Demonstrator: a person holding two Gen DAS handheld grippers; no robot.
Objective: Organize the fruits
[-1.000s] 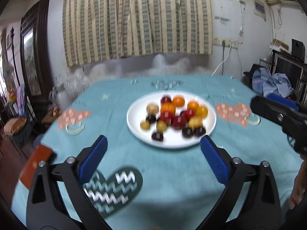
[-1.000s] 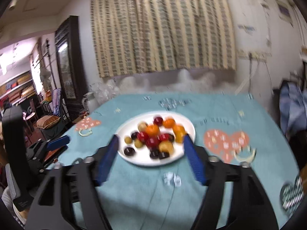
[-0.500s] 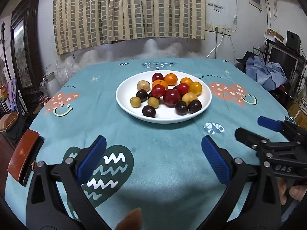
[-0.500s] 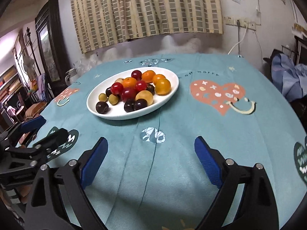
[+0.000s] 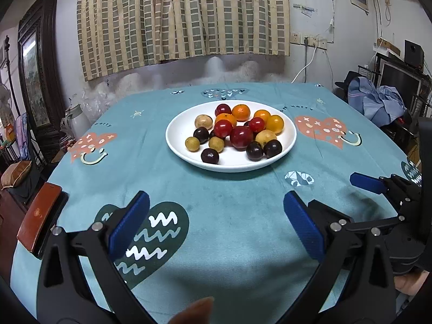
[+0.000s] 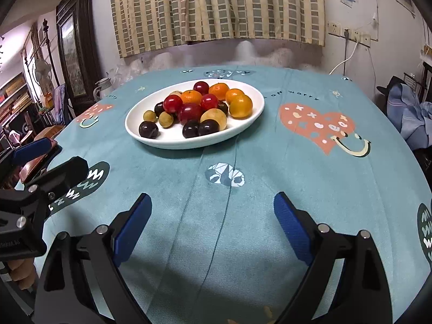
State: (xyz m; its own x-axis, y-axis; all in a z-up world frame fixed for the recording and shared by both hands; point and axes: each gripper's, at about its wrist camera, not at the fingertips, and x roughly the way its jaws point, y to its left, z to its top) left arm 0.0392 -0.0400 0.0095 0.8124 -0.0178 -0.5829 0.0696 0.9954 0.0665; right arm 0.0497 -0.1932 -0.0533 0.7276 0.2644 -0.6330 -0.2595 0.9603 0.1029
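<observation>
Fruits (image 5: 237,135), red, orange, yellow and dark, lie piled on a white plate (image 5: 178,149) at mid-desk (image 5: 216,216). Left hand-held gripper (image 5: 216,225) and right hand-held gripper (image 6: 212,224) both gape wide, empty, near the plate.

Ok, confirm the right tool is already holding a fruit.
No, the right tool is open and empty, short of the plate.
</observation>
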